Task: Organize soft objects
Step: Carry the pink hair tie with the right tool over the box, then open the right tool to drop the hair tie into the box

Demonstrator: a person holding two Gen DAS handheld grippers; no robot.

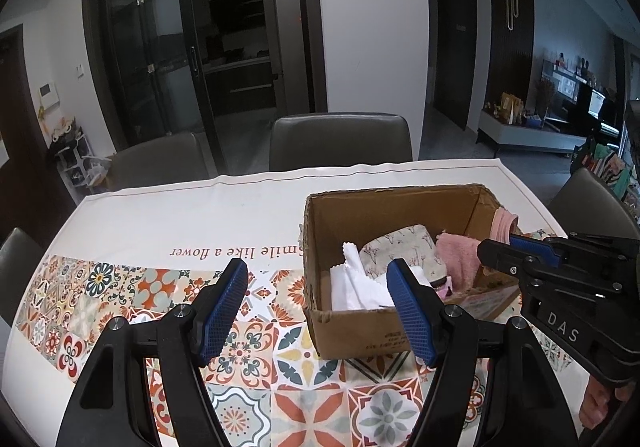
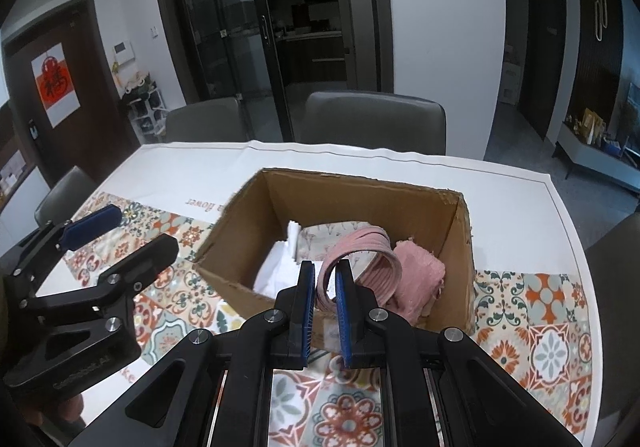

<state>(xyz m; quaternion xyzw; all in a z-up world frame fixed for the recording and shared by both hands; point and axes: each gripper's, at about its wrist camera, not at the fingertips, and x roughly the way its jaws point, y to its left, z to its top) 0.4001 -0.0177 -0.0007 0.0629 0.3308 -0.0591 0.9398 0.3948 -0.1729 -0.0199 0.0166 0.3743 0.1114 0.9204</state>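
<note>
While your right hand-held gripper (image 2: 323, 279) sat over the near edge of the cardboard box (image 2: 460, 247), its blue pads were nearly closed and pinched a pink ribbed fabric loop (image 2: 372, 247). That loop arched up from the pads and curved over into the box, above the other items. In the left wrist view you could see the same gripper (image 1: 520, 243) coming in from the right, fingers together, with pink fabric (image 1: 505, 223) showing past its tip at the box's right wall.

Your left hand-held gripper (image 1: 320, 303) was wide open and held nothing. It hung over the patterned tablecloth (image 1: 120, 287) just beside the box (image 1: 360, 331), with its right pad (image 1: 412, 315) overlapping the box's near left corner in that view; contact could not be confirmed. From the right wrist view it (image 2: 120, 235) appeared at left, apart from the box.

Inside the box you had a white cloth (image 1: 356, 287) at near left, a floral-print pouch (image 1: 400, 251) behind it, and a pink fuzzy piece (image 1: 460, 259) on the right side. Box stood on the tabletop (image 1: 180, 215), right of the printed "Smile like a flower" text (image 1: 236, 251). Grey chairs (image 1: 340, 143) stood at the far side.
</note>
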